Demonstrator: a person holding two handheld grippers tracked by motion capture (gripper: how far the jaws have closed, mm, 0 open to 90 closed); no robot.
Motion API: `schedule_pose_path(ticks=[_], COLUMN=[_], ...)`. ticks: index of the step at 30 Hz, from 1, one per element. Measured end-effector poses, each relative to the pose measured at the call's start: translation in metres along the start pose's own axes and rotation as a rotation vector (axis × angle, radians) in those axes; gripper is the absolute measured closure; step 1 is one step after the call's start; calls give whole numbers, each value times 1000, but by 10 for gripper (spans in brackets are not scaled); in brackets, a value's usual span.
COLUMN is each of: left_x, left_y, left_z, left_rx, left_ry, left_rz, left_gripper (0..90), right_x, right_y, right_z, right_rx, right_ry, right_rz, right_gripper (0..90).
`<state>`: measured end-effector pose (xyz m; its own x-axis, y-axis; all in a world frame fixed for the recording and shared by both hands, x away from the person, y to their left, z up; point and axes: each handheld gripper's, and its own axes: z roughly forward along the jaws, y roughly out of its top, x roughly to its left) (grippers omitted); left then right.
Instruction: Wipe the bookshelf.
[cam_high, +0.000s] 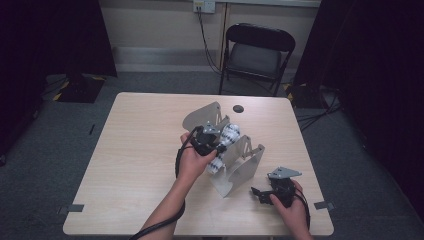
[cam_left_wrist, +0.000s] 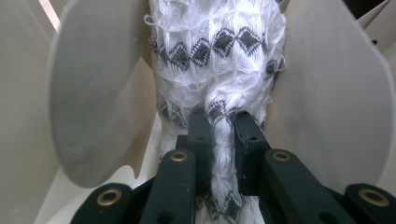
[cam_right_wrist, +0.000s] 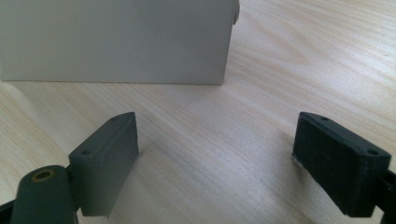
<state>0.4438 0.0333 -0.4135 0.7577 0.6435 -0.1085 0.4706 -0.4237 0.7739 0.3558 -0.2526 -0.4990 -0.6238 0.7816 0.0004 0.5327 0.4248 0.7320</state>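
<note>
scene: wooden table (cam_high: 140, 150); grey rack (cam_high: 240, 172) of upright rounded plates stands right of centre; folding chair (cam_high: 257, 52) behind the table

left gripper (cam_high: 216, 142): clenched on a white sock (cam_high: 223, 145) with black diamond pattern; in the left gripper view the pads (cam_left_wrist: 201, 135) pinch a bunched fold of the sock (cam_left_wrist: 219, 56) tight between them

sock position: hanging from the left gripper down into a slot of the rack; flanked by two rack plates (cam_left_wrist: 98, 93), one each side, close to the fabric; can't tell if it touches them

sock axis: long axis runs away from the jaws, roughly along the slot, toward the person at its lower end in the high view

right gripper (cam_high: 264, 194): released, jaws wide apart with nothing between; resting low over the table (cam_right_wrist: 261, 93) near the front right corner; facing the flat end panel of the rack (cam_right_wrist: 116, 42), apart from it

key relation: sock lies straight ahead of and below the left gripper, already between the plates; left hand (cam_high: 192, 162) is on it, right hand (cam_high: 295, 210) is well off to the side

step judged: seating the sock in the rack slot; looks close to done; next likely lower further and let go

risk: loose knit could snag on a plate edge
</note>
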Motion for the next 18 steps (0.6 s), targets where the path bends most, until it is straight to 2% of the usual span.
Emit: schedule_pose_path(ticks=[4, 7, 18], left_x=[-1, -2, -3], left_y=[3, 7, 24], left_z=[-2, -9, -41], left_rx=[-5, -10, -62], left_ry=[6, 10, 35], left_rz=[0, 21, 54], left_gripper=[801, 801, 803], right_x=[0, 0, 0], right_y=[0, 0, 0], right_z=[0, 0, 0], right_rx=[0, 0, 0], right_ry=[0, 0, 0], right_rz=[0, 0, 0], right_gripper=[136, 136, 136])
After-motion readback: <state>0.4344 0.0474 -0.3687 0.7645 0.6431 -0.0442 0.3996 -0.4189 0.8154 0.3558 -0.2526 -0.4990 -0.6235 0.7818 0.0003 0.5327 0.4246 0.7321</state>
